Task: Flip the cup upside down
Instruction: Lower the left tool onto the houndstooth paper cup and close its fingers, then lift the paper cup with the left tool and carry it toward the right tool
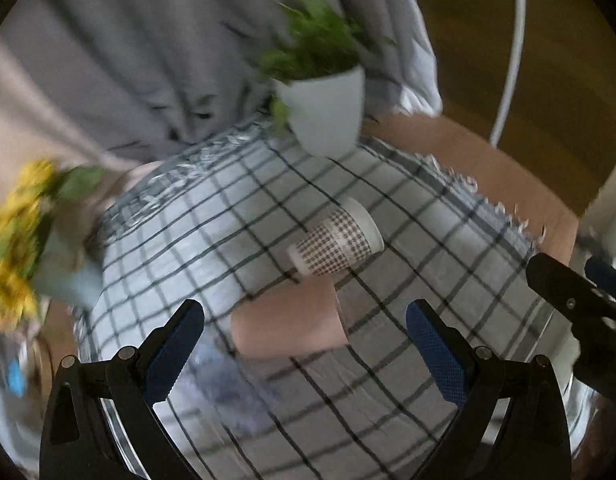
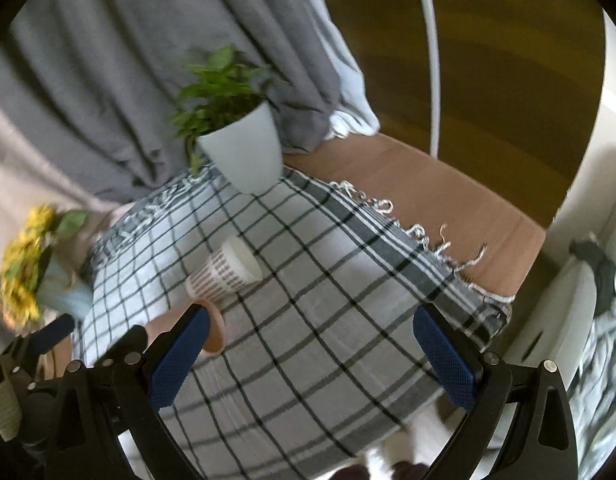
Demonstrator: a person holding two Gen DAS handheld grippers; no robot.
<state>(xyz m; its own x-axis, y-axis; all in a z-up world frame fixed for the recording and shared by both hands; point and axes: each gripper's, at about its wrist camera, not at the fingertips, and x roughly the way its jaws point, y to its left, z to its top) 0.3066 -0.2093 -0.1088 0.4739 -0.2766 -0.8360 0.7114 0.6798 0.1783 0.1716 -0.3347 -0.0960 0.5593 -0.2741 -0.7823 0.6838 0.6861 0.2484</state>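
Both cups lie on their sides on the checked cloth [image 1: 387,380] near the middle of the tabletop: the patterned cup [image 1: 335,242] and, just beside it, the pink cup [image 1: 288,326]. The left hand-held gripper [image 1: 304,354] and right hand-held gripper [image 2: 311,356] hover spread wide, empty. This looks like the approach; next, I'd say, close on one cup's wall.

Your left gripper [image 1: 306,346] held low with blue-padded fingers [image 1: 172,354] spread wide and empty, your right gripper [image 2: 309,356] likewise gaping, fingers [image 2: 443,358] apart, both pointing forward and downward, side by side
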